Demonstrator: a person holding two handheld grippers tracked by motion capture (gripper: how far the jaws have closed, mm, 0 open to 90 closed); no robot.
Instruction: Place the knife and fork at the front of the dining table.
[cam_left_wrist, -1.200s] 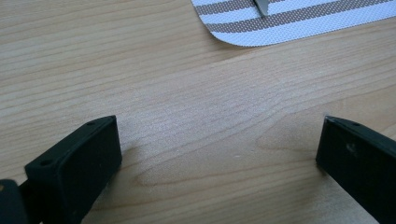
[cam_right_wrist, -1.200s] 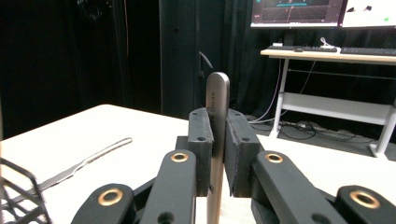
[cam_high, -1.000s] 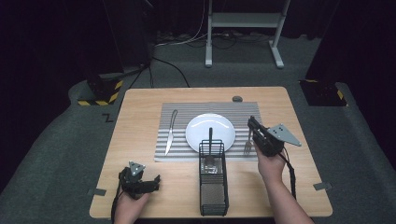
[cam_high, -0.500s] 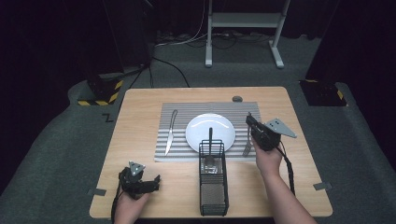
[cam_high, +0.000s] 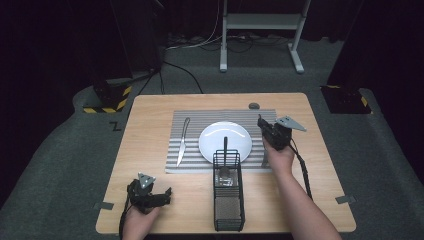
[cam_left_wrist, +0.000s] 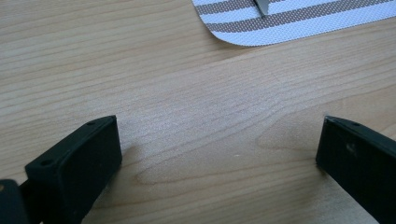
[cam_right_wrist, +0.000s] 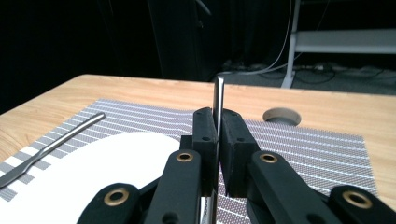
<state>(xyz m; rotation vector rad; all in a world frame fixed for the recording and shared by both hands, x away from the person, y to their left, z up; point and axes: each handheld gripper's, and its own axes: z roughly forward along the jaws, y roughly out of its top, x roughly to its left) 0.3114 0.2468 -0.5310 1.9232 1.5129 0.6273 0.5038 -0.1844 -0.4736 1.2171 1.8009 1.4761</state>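
High view looks down and forward over the desk (cam_high: 150, 115). Left gripper view sits close above bare wood; right gripper view faces low across the mat (cam_right_wrist: 322, 149), which all share.

Left gripper (cam_high: 167, 191) low at the near left, jaws wide apart, hand (cam_high: 138, 221) behind it. Right gripper (cam_right_wrist: 217, 125) raised, jaws clamped, right forearm (cam_high: 300, 200) reaching forward from the near edge.

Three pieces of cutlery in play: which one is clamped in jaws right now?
The thin metal piece standing between the right gripper's shut jaws. The knife lies on the placemat; another utensil stands in the wire caddy.
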